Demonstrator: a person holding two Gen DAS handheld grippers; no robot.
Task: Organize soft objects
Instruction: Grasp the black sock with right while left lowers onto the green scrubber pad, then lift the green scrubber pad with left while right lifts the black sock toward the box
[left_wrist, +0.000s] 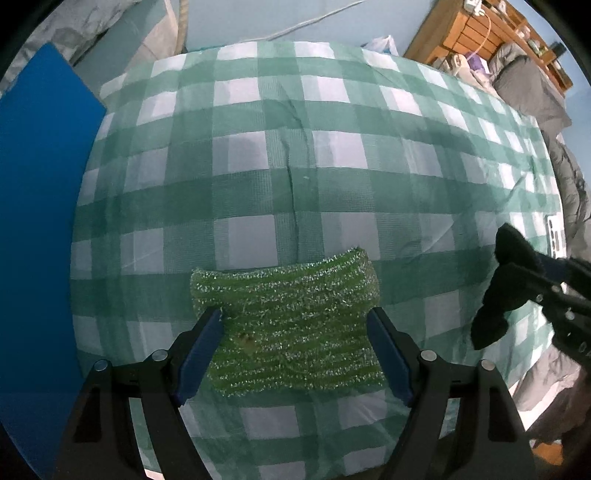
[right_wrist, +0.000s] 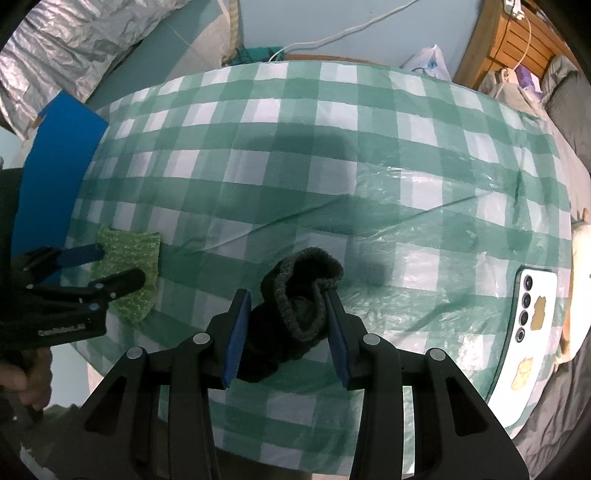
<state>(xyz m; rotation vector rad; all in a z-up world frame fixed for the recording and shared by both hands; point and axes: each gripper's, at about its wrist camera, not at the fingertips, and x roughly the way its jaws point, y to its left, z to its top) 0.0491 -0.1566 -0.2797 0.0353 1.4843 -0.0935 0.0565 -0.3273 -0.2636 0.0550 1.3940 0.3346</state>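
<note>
Two soft things are in play on a desk (left_wrist: 332, 122) covered with a green-and-white checked plastic cloth. At the far left a flat blue board (left_wrist: 40, 221) lies along the desk's edge. Just beside it, the left gripper (left_wrist: 295, 332) points straight down with its jaws spread wide on either side of a glittery green knitted scouring pad (left_wrist: 291, 325), which lies flat on the cloth; the blue pads sit at the pad's two sides, and whether they press on it cannot be told. Further right, the right gripper (right_wrist: 288, 317) has its jaws closed on a dark grey knitted sock (right_wrist: 299, 299), bunched up and held clear above the cloth, well apart from the green pad. At the far right edge of the desk lies a white smartphone (right_wrist: 532, 325) with gold stickers, camera side up.
</note>
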